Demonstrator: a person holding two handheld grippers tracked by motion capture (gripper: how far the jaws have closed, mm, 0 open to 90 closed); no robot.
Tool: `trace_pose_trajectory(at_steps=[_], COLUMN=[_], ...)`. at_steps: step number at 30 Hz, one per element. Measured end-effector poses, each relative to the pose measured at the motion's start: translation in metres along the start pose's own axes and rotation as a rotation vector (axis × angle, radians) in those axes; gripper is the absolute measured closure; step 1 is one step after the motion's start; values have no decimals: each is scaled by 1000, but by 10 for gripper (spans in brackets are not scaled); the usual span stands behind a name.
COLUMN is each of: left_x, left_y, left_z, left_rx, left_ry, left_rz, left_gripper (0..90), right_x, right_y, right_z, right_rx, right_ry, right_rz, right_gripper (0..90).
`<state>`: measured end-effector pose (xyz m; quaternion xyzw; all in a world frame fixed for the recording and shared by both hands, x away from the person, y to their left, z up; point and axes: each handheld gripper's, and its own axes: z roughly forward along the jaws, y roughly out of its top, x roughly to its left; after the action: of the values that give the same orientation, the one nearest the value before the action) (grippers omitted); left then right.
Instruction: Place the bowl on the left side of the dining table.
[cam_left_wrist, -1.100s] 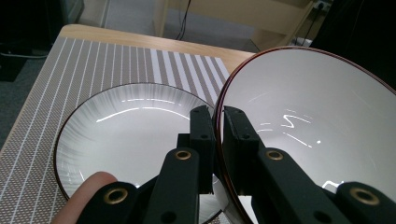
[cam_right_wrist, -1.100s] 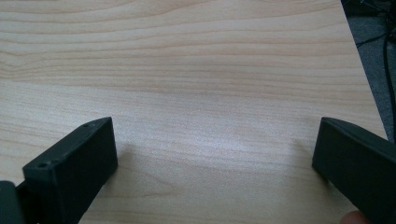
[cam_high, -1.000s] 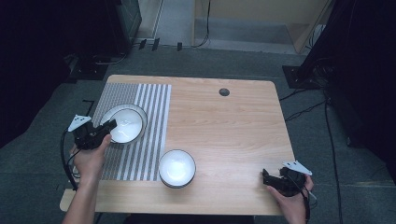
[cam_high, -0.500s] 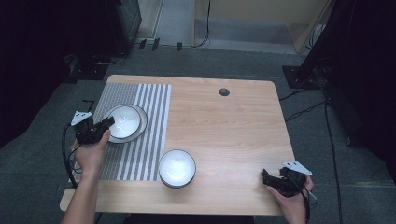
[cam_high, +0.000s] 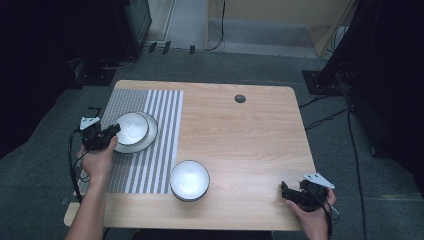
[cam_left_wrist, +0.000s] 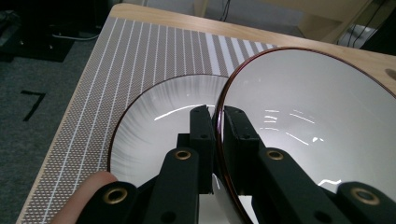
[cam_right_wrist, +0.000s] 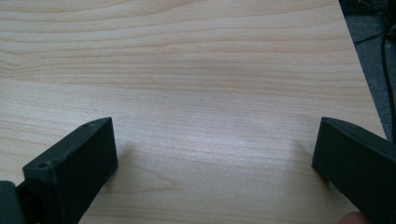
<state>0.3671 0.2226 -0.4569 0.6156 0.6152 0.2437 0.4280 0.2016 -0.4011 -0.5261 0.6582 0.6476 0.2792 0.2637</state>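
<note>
A dark room with grey carpet surrounds the wooden counter (cam_high: 240, 145), whose left part is covered by a striped mat (cam_high: 145, 150). On that mat, near the counter's left edge, a plate (cam_high: 148, 139) lies with a white bowl (cam_high: 131, 128) over it. The left gripper (cam_high: 107, 136) has its fingers (cam_left_wrist: 201, 135) pressed tight on the bowl's near rim, one inside and one outside.

Compared with a second ago, the left hand (cam_high: 96, 160) and its bowl have slid a little toward the counter's left edge and sunk closer to the plate; the left gripper view shows the bowl tilted, its rim raised over the plate's white well. That suggests the bowl is being set down onto the plate, and the release is probably the next thing due.

A second bowl (cam_high: 189, 180) sits untouched near the counter's front edge, just off the mat. The right gripper (cam_high: 292, 194) rests at the front right corner, fingers (cam_right_wrist: 74, 163) spread wide over bare wood, unmoved.
</note>
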Motion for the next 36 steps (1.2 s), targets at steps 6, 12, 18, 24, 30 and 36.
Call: trace_pose_trajectory(at_steps=[6,12,18,24,30,36], left_x=[4,6,11,7,9,9], left_y=[-1,-2,-2,0,0,-1], left_z=[7,14,21,25,28,30], left_rx=[24,42,58,71,75,71], left_ry=[22,39,58,71,75,90], left_rz=[-6,-11,-22,-14,-32,-20], left_gripper=[832,832,831,830,831,832], right_x=[0,0,0,0,0,0], right_y=[0,0,0,0,0,0], right_z=[0,0,0,0,0,0], right_rx=[0,0,1,0,1,0], right_ry=[0,0,-1,-1,-1,-1], right_rz=[1,1,3,4,3,4], right_gripper=[0,0,0,0,0,0])
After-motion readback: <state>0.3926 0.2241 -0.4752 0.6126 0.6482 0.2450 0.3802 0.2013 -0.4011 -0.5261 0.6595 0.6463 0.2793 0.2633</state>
